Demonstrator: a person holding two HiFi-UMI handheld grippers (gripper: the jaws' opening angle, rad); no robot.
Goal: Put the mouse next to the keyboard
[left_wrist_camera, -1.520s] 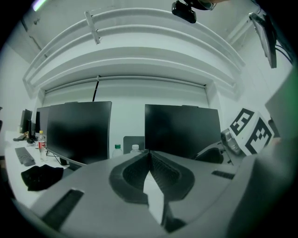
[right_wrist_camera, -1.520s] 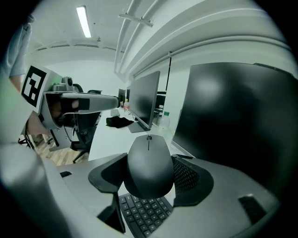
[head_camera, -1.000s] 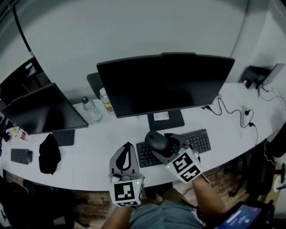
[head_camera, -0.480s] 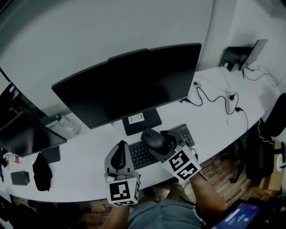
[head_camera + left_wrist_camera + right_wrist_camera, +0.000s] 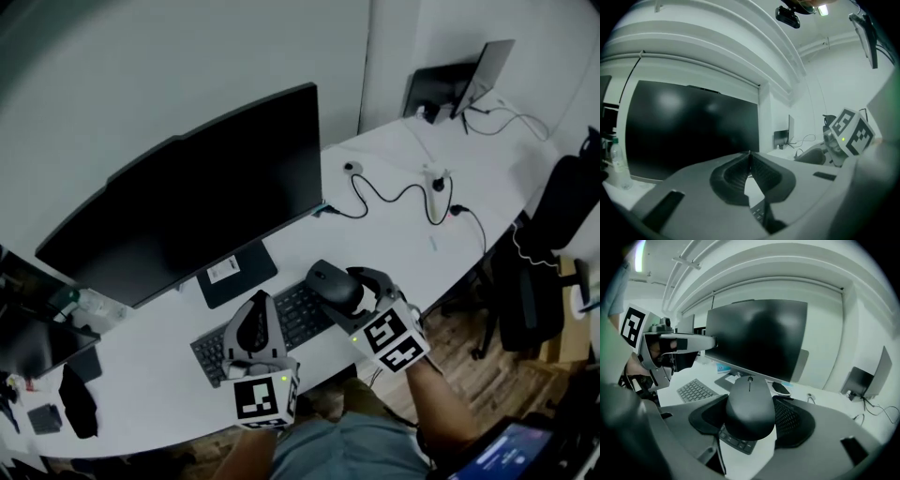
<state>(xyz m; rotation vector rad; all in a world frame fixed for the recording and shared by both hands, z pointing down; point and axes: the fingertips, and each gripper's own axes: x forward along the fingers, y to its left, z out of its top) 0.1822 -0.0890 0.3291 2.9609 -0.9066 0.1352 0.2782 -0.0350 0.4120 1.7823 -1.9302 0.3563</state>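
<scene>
A dark grey mouse point(image 5: 334, 285) point(image 5: 750, 404) is clamped between the pads of my right gripper point(image 5: 345, 291) point(image 5: 751, 417), held in the air above the right end of the black keyboard point(image 5: 267, 330) point(image 5: 696, 390) on the white desk point(image 5: 403, 220). My left gripper point(image 5: 255, 330) point(image 5: 750, 161) hovers over the keyboard's left-middle part, its jaws pressed together with nothing between them. A big black monitor point(image 5: 187, 202) point(image 5: 757, 336) stands just behind the keyboard on its flat stand point(image 5: 236, 273).
Cables point(image 5: 394, 197) and plugs lie on the desk to the right of the monitor. A small stand with a tilted panel point(image 5: 459, 80) sits at the far right end. A black office chair point(image 5: 544, 253) stands beyond the desk's right edge. A water bottle point(image 5: 94, 302) is at left.
The head view has swung right, so the monitor and keyboard have slid left in the picture. Both grippers keep their places; the right one still grips the mouse over the keyboard's right end.
</scene>
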